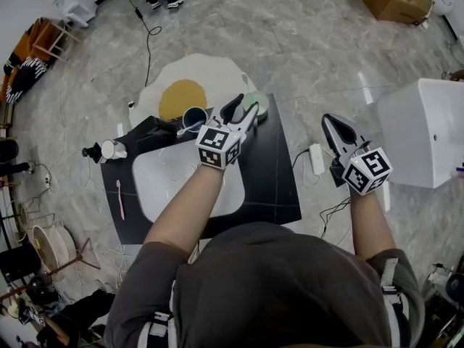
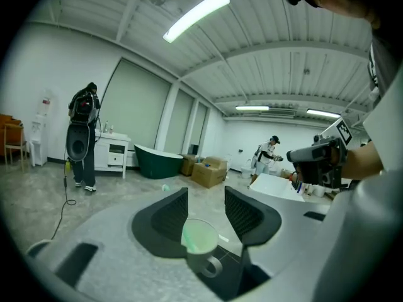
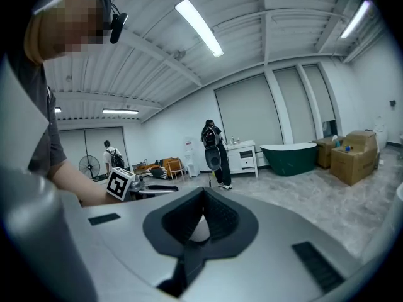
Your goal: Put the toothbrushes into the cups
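One black bench [image 1: 272, 187] carries a white basin [image 1: 167, 172], a blue cup [image 1: 194, 116] and a green cup [image 2: 201, 239]. The left tongs [image 2: 206, 191] gape wide just above the green cup, gripping nothing. The right tongs [image 3: 202, 192] are pinched together, empty, off beside the bench. A pink toothbrush [image 1: 119, 198] lies on the bench, so at least that one seems left.

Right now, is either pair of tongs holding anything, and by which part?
Nothing is held. The left tongs stand open by the green cup; the right tongs are shut and empty.
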Demonstrator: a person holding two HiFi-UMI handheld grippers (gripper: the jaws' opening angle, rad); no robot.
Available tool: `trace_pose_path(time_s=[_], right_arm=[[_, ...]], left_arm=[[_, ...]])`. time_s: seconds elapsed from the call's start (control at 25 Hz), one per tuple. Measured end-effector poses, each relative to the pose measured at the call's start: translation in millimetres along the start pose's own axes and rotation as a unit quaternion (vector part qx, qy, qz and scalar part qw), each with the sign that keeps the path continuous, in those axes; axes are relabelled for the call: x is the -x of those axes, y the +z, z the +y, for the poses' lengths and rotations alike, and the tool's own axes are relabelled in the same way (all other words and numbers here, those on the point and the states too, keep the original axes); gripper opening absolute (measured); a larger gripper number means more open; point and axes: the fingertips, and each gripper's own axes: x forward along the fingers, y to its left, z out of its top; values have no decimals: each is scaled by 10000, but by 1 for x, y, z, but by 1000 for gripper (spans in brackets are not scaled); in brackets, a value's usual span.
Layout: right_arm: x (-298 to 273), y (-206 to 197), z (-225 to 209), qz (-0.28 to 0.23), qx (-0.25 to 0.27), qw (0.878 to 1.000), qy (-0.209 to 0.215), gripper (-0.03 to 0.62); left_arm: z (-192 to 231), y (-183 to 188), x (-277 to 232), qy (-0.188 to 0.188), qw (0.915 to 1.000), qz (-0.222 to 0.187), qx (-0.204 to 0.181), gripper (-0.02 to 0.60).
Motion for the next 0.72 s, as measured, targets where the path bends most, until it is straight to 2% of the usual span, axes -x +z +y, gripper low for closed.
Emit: trace_pose_path(time_s=[0.12, 0.24, 0.36, 0.52, 0.72], right_arm=[[-12, 17, 18, -47, 89, 9996, 266, -8], [-36, 27, 45, -43, 326, 9972, 677, -6], [-68, 25, 80, -30, 511, 9926, 1102, -8], [-103, 31, 139, -10, 682, 9853, 1564, -8], [-144, 28, 233, 158, 924, 9709, 2203, -6]], left_arm=[[-8, 21, 33, 40, 9998, -162, 77, 167], [-2, 35, 77, 239, 9991, -301, 203, 166], [17, 34, 130, 585, 9971, -381, 310, 162], [46, 34, 207, 1050, 9920, -547, 434, 112], [85, 14, 314, 1713, 9810, -697, 589, 70]])
